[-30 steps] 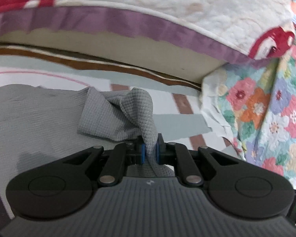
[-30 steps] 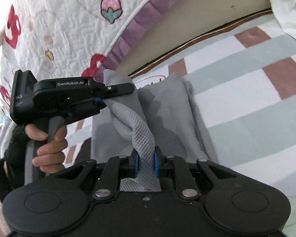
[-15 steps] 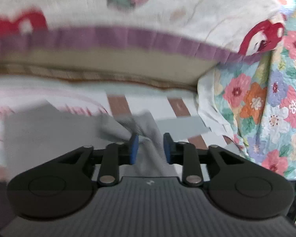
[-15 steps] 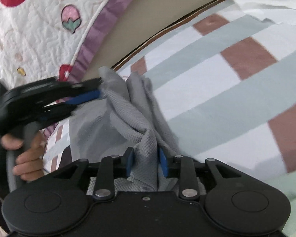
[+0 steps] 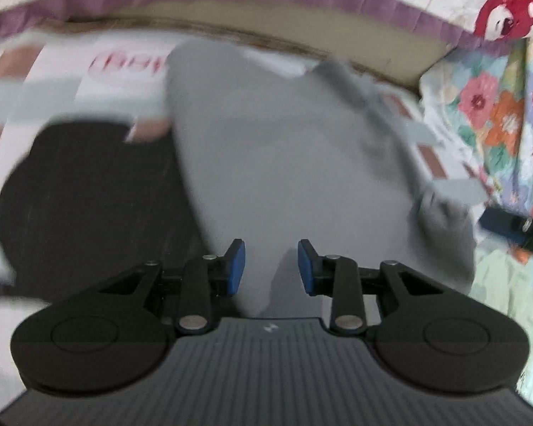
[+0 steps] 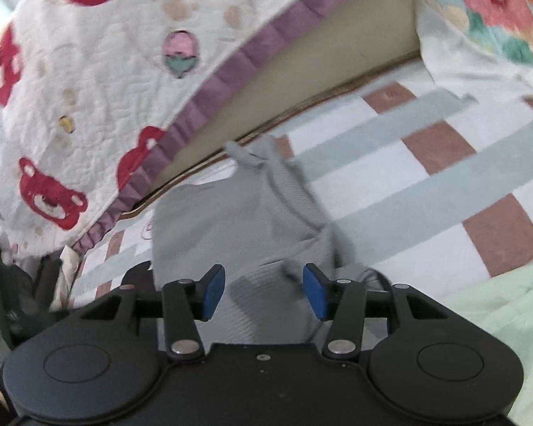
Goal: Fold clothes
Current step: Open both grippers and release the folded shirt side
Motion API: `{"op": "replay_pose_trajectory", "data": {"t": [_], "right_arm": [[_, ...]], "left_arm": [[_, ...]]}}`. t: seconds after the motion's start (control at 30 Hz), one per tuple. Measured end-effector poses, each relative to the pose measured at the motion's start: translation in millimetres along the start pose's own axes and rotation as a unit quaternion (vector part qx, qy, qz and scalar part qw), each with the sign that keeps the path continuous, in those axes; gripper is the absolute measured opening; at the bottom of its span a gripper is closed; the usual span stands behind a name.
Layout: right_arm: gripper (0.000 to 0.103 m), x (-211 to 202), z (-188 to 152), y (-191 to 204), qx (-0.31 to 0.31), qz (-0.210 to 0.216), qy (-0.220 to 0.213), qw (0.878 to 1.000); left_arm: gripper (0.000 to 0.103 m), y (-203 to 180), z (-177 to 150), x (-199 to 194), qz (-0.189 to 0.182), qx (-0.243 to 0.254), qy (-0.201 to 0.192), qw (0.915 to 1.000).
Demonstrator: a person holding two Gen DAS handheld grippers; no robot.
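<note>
- Left gripper (image 5: 270, 266) hangs over the grey garment (image 5: 284, 163) with its blue pads (image 5: 236, 266) parted a modest way; grey cloth shows through the gap but neither pad presses on it.
- Right gripper (image 6: 264, 291) has its jaws opening, already wide, and the grey garment (image 6: 238, 220) lies under and between them without being pinched.
- That garment is spread on the checked bedsheet (image 6: 408, 184), a sheet of white, pale grey-blue and brown squares, with a bunched ridge of cloth along its right side in the right wrist view.
- Its far edge lies close to the purple-trimmed quilt (image 6: 89, 99), printed with red bears and draped over a tan mattress edge (image 6: 323, 67).
- A floral blanket (image 5: 497, 113) sits at the right of the bed.
- The left wrist view is blurred; a dark shape (image 5: 89, 198) left of the garment may be another piece of clothing, though I cannot tell.
</note>
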State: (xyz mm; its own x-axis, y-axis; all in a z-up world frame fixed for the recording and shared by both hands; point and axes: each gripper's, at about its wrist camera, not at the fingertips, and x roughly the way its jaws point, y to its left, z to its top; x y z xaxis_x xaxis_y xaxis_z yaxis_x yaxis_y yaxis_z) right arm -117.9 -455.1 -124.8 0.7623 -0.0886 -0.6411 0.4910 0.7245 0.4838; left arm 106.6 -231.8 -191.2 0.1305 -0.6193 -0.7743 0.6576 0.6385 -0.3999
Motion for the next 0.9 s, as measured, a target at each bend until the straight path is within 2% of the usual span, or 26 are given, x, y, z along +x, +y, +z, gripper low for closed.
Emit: {"op": "replay_pose_trajectory", "data": {"t": [0.07,0.1,0.23,0.27,0.3,0.33,0.43,0.53,0.57,0.63,0.73,0.83,0.9], "right_arm": [[0.059,-2,-8,18,-0.049,-0.025,-0.011,0.998],[0.069,-1,-12,26,-0.08,-0.039,-0.011,0.996],[0.07,23,-24,41,-0.162,-0.122,0.004,0.979],[0.061,28,-26,39,-0.169,-0.13,0.003,0.977],[0.008,32,-27,35,-0.171,-0.128,-0.001,0.977],[0.011,29,-27,28,-0.149,-0.124,-0.003,0.981],[0.008,11,-28,-6,-0.031,-0.098,-0.012,0.995],[0.015,10,-31,-41,0.037,-0.123,0.004,0.992],[0.015,11,-33,-48,0.046,-0.131,0.009,0.99],[0.025,12,-36,-55,0.051,-0.153,0.017,0.987],[0.031,6,-35,-53,0.019,-0.187,0.019,0.982],[0.033,-6,-25,-48,0.007,-0.204,0.0,0.979],[0.04,-15,-17,-46,0.005,-0.186,-0.023,0.982]], "left_arm": [[0.031,2,-12,-7,0.004,0.007,-0.003,1.0],[0.031,1,-14,-10,0.003,0.01,-0.004,0.9999],[0.031,2,-16,-18,-0.011,0.009,-0.009,0.9999],[0.031,4,-16,-20,-0.012,0.006,-0.01,0.9999],[0.031,7,-17,-23,-0.012,0.001,-0.01,0.9999],[0.031,10,-18,-25,-0.014,-0.005,-0.008,0.9999],[0.031,18,-23,-26,-0.015,-0.015,0.005,0.9998],[0.031,24,-28,-24,-0.01,-0.019,0.022,0.9995],[0.031,26,-29,-23,-0.009,-0.022,0.028,0.9993],[0.031,29,-29,-22,-0.02,-0.034,0.034,0.9986],[0.032,31,-30,-22,-0.042,-0.047,0.036,0.9973],[0.033,28,-31,-19,-0.061,-0.045,0.04,0.9963],[0.034,21,-32,-19,-0.074,-0.033,0.04,0.9959]]}}
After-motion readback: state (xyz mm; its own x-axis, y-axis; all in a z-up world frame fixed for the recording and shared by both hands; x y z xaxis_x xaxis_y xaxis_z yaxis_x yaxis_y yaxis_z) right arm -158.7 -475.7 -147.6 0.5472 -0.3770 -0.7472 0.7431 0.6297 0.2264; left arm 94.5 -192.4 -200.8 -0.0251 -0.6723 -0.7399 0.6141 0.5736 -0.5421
